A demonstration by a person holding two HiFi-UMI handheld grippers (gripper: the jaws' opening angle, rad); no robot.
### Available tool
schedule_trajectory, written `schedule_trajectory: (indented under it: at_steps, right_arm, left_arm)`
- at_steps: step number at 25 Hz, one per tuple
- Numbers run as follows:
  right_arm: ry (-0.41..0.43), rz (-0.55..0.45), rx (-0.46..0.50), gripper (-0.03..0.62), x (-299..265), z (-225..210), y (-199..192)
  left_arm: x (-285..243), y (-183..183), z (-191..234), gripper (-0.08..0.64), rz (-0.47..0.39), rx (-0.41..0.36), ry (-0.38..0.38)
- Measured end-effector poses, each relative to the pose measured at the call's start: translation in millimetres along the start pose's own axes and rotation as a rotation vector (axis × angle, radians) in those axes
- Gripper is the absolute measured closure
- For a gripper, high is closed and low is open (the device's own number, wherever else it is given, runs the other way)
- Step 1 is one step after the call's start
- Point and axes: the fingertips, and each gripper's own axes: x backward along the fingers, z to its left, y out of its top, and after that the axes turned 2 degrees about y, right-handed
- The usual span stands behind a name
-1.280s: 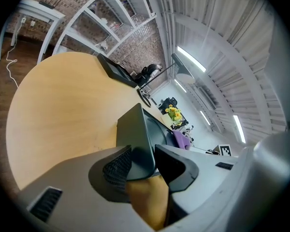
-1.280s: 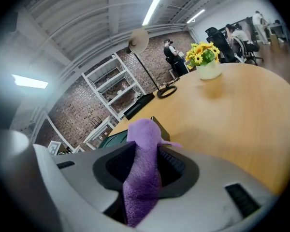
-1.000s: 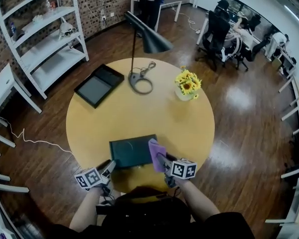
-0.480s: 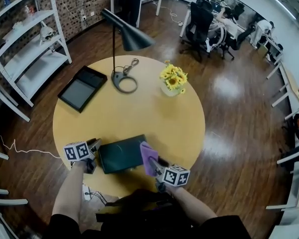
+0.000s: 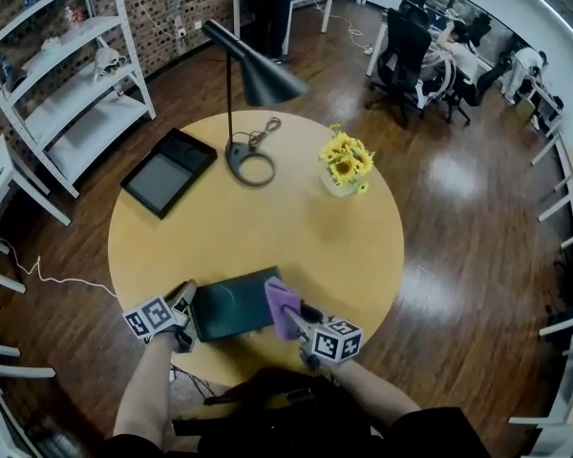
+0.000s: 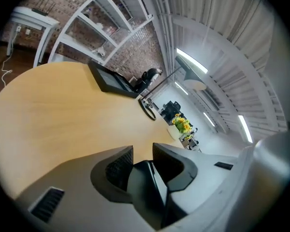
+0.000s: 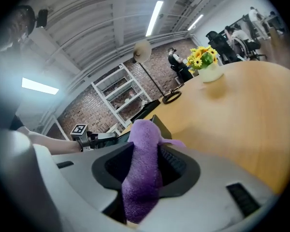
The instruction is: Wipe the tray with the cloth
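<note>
Left claw (image 5: pixel 184 299) — jaws just closing — clamped on dark tray (image 5: pixel 231 301) at its left rim | right claw (image 5: pixel 297 316) grips purple cloth (image 5: pixel 283 305) at tray's right edge | tray on worktop (image 5: pixel 267 219), near side.

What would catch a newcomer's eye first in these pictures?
The purple cloth stands out most, pinched in the right gripper at the round table's near edge. Just left of it lies a dark tray, and yellow flowers brighten the table's far right.
</note>
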Motion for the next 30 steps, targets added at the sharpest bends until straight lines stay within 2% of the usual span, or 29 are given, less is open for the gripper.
schedule_trajectory:
  at_steps: [7,12,15,19,23,30]
  right_arm:
    - [0.108,0.077,0.126,0.449,-18,-12,26]
    - [0.156,0.133,0.222,0.46,-46,-20,50]
    - [0.17,0.171,0.304,0.46,-70,-19,65]
    - [0.178,0.193,0.349,0.46,-86,-18,72]
    - [0.157,0.167,0.359,0.46,-78,-19,69]
    - [0.083,0.117,0.358,0.46,-44,-32,62]
  left_arm:
    - [28,-14,2,0.448,-0.065,0.042,0.079]
    - [51,-36,-5,0.455,-0.126,0.098,0.15]
    - [63,-52,-17,0.456,-0.133,0.128,0.177]
    - [72,-73,-30,0.457,-0.12,0.158,0.15]
    - [72,-77,-30,0.456,-0.089,0.163,0.11]
    - [62,-78,-34,0.456,-0.004,0.104,-0.003]
